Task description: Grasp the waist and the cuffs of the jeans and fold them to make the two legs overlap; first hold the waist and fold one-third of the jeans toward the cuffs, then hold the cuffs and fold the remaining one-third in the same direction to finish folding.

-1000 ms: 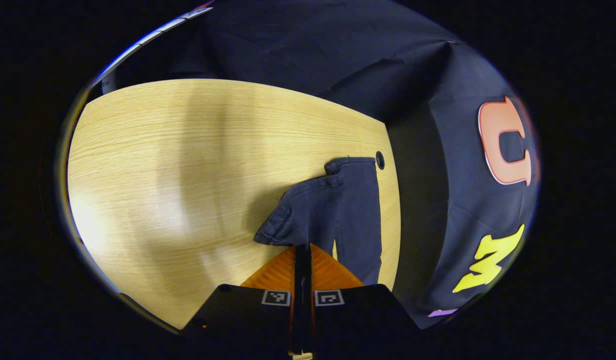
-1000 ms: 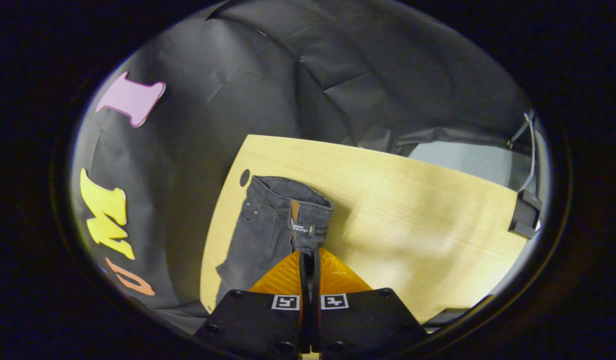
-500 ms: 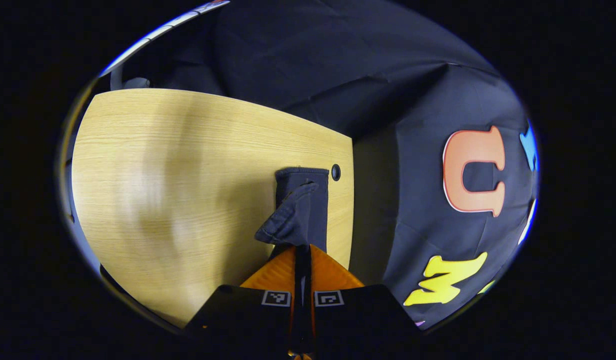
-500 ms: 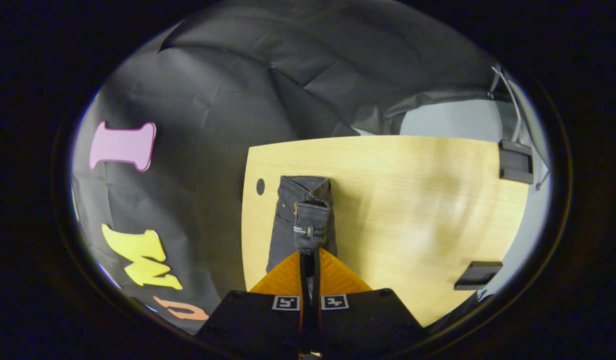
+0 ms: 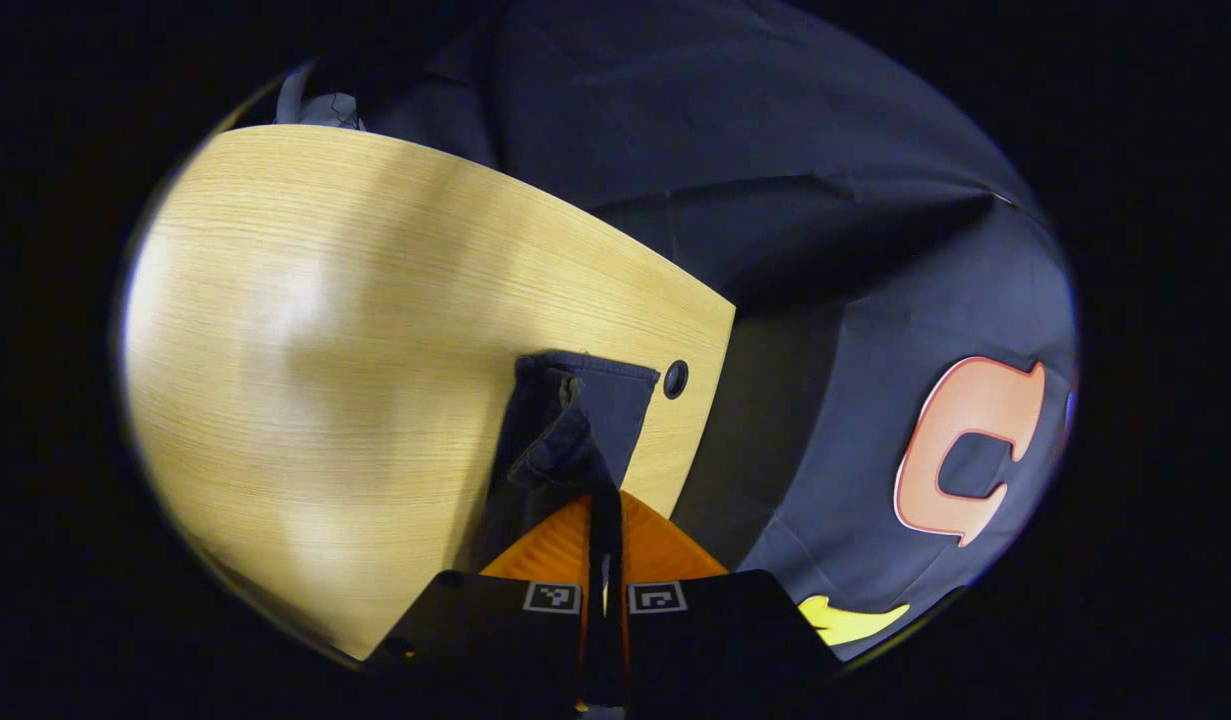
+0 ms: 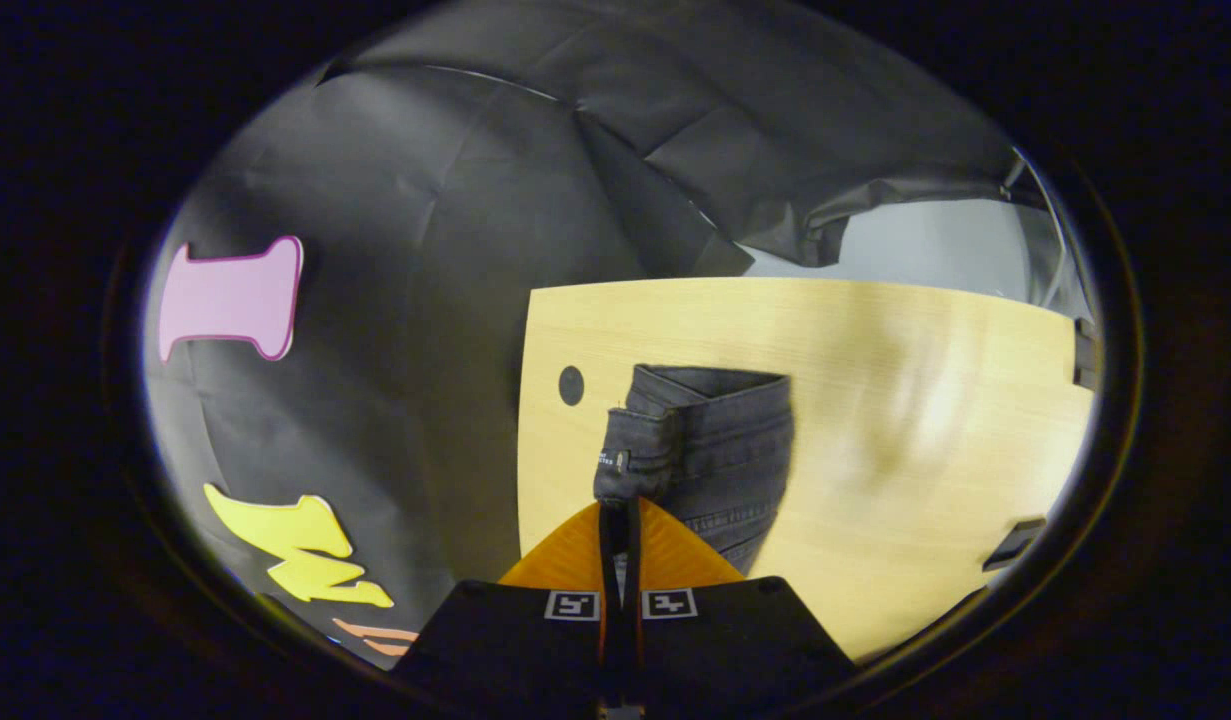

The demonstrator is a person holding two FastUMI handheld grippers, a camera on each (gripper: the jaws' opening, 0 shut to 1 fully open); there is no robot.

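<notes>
Dark jeans [image 5: 575, 420] lie on the light wooden table [image 5: 305, 330] near its far corner. In the left gripper view my left gripper [image 5: 605, 492] is shut on a cuff of the jeans, which bunches up just ahead of the fingertips while the leg runs on toward the table's edge. In the right gripper view my right gripper [image 6: 620, 503] is shut on the waistband of the jeans [image 6: 710, 440], by the small label. The lifted waist fold stands over the rest of the cloth.
A round black hole [image 5: 676, 378] in the tabletop sits beside the jeans, also seen as the hole [image 6: 571, 385]. The table's edge [image 6: 523, 420] drops off to the booth's black cloth wall [image 6: 395, 300]. Dark clamps [image 6: 1015, 545] sit at the table's far side.
Both grippers have carried their held parts sideways over the other leg. The jeans now look narrower in the left gripper view and the waist fold has swung across in the right gripper view.
</notes>
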